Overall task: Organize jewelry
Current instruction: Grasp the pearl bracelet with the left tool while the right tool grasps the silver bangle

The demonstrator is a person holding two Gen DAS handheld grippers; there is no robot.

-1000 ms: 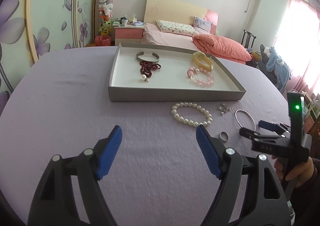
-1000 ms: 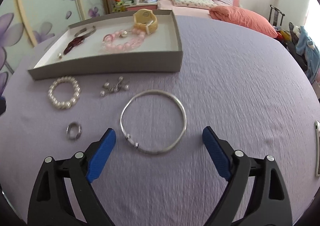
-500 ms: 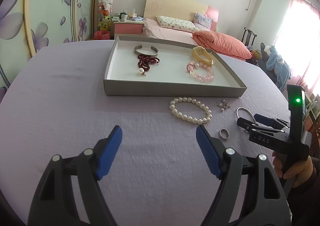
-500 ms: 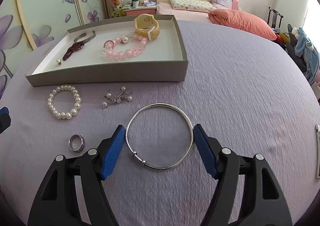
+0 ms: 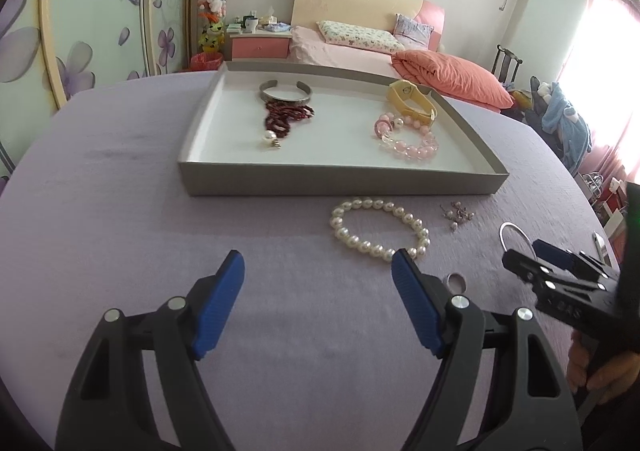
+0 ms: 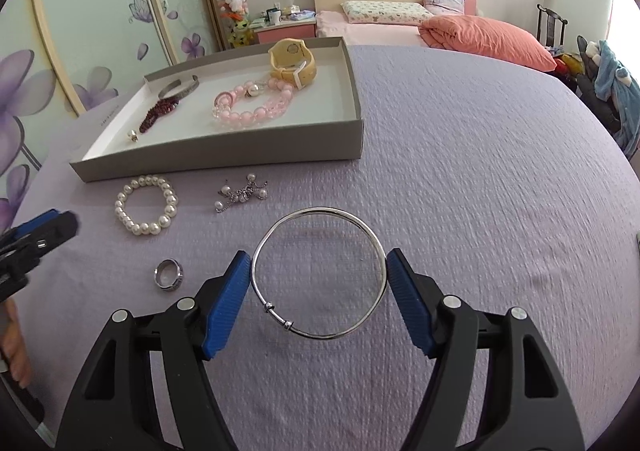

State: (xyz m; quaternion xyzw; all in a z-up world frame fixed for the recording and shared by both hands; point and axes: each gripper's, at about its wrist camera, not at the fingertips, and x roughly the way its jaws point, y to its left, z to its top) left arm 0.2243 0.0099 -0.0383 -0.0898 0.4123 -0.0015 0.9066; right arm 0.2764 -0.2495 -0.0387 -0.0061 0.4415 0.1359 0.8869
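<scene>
A grey tray (image 5: 344, 183) (image 6: 224, 157) on the lilac tablecloth holds a silver cuff (image 5: 285, 93), dark red beads (image 5: 286, 116), a pink bead bracelet (image 6: 252, 107) and a yellow watch (image 6: 292, 61). In front of it lie a pearl bracelet (image 5: 378, 227) (image 6: 146, 205), a small pearl brooch (image 6: 242, 191) and a silver ring (image 6: 169, 274). My right gripper (image 6: 319, 275) has its pads against both sides of a thin silver bangle (image 6: 320, 213), which looks lifted off the cloth. My left gripper (image 5: 318, 283) is open and empty, just short of the pearl bracelet.
The right gripper (image 5: 560, 271) shows at the right edge of the left wrist view, with the bangle (image 5: 516, 237) and the ring (image 5: 456, 283) beside it. The left gripper (image 6: 36, 235) shows at the left edge of the right wrist view. A bed (image 5: 400, 51) stands behind the table.
My right gripper moved forward around the bangle and closed until its pads touch both sides. My left gripper moved closer to the tray and the pearl bracelet, still open.
</scene>
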